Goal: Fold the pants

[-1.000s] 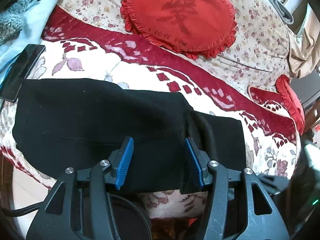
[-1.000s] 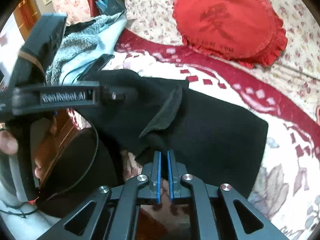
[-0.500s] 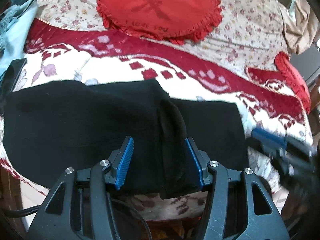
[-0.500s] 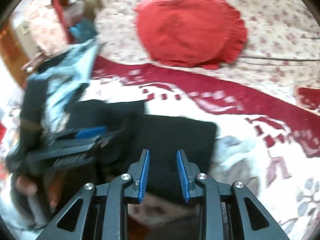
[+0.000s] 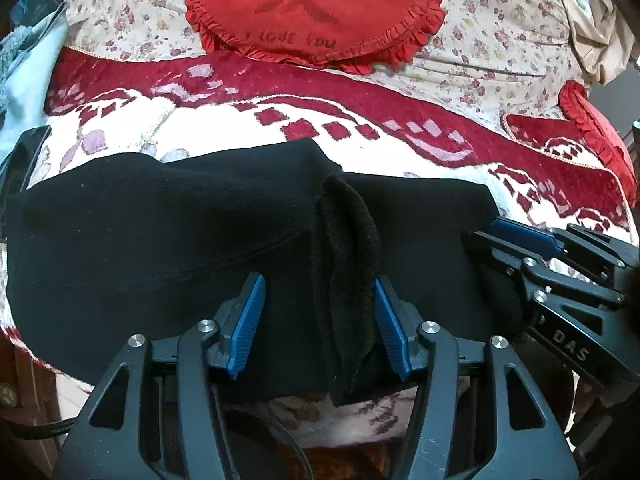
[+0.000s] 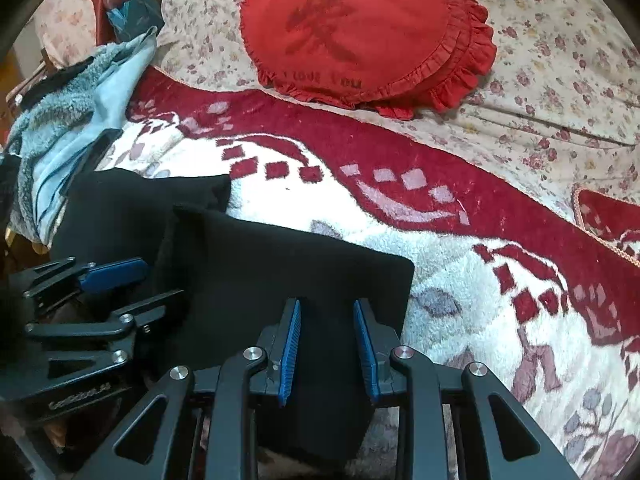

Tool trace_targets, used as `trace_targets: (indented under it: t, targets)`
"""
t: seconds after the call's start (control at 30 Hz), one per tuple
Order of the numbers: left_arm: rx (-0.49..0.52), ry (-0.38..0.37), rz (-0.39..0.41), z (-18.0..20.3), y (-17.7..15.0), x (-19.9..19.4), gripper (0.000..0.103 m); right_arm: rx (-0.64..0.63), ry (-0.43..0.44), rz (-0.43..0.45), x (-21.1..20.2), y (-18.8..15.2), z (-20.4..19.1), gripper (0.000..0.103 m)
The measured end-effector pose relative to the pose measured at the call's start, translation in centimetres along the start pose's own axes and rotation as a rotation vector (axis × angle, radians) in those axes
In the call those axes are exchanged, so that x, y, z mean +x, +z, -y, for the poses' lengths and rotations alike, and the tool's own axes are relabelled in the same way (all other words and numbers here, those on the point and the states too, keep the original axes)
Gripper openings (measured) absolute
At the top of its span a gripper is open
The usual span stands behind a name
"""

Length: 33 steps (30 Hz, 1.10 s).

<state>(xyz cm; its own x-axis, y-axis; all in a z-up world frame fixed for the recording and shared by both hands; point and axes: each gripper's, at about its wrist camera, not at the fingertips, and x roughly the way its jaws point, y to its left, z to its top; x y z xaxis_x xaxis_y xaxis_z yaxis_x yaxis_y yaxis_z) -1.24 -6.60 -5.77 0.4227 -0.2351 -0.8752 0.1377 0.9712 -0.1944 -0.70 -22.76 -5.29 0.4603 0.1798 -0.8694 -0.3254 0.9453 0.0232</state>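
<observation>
Black pants [image 5: 160,240] lie folded across the near edge of a red-and-white blanket [image 5: 360,152]; a fuzzy inner flap [image 5: 348,264] stands up in the middle. My left gripper [image 5: 318,320] is open, its blue pads on either side of that flap, holding nothing. My right gripper [image 6: 328,344] is open over the pants' right part [image 6: 288,264], empty. Each gripper shows in the other's view: the right one [image 5: 516,236] at the pants' right end, the left one [image 6: 112,272] at the left.
A round red frilled cushion [image 5: 316,8] lies on the floral cover [image 5: 500,40] behind the blanket. A light blue fleece garment [image 6: 72,92] and a dark phone [image 5: 24,152] lie at the left. A second red cushion [image 5: 592,124] sits at the right.
My right gripper has let go of the pants' flap, opened, and moved right to the pants' right part. The flap now rests between my left gripper's pads.
</observation>
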Motion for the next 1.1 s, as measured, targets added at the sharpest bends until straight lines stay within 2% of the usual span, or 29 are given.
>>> trace_targets:
  t: [0.3, 0.47, 0.57, 0.67, 0.77, 0.8, 0.87, 0.93, 1.1]
  targets:
    - [-0.081, 0.006, 0.059, -3.7, -0.3, -3.8, 0.055, -0.034, 0.014, 0.027, -2.2, -0.6, -2.1, 0.027]
    - [-0.154, 0.029, 0.101, -7.3, -0.8, -6.5, 0.055, -0.050, 0.031, 0.006, -1.0, -0.9, -3.4, 0.027]
    - [-0.197, 0.042, 0.120, -9.7, -1.5, -8.1, 0.055, -0.047, 0.025, -0.038, 0.7, -1.1, -3.6, 0.027]
    - [-0.252, 0.055, 0.137, -12.4, -2.5, -9.6, 0.055, -0.049, 0.023, -0.038, 0.6, -0.8, -3.9, 0.027]
    - [-0.323, 0.049, 0.150, -15.1, -3.8, -10.8, 0.057, -0.036, 0.077, -0.001, -0.2, 0.4, -4.3, 0.027]
    - [-0.361, 0.039, 0.158, -16.4, -4.4, -11.2, 0.064, -0.037, 0.103, 0.020, -0.5, 1.1, -4.7, 0.027]
    - [-0.430, 0.015, 0.171, -18.2, -5.6, -11.3, 0.072, -0.052, 0.159, 0.049, -0.7, 2.4, -5.9, 0.030]
    - [-0.487, 0.003, 0.162, -19.7, -6.4, -10.9, 0.072, -0.088, 0.224, 0.069, -0.5, 3.8, -8.0, 0.034]
    - [-0.593, -0.023, 0.136, -22.2, -7.3, -9.1, 0.072, -0.219, 0.352, 0.071, 1.9, 7.8, -14.7, 0.034]
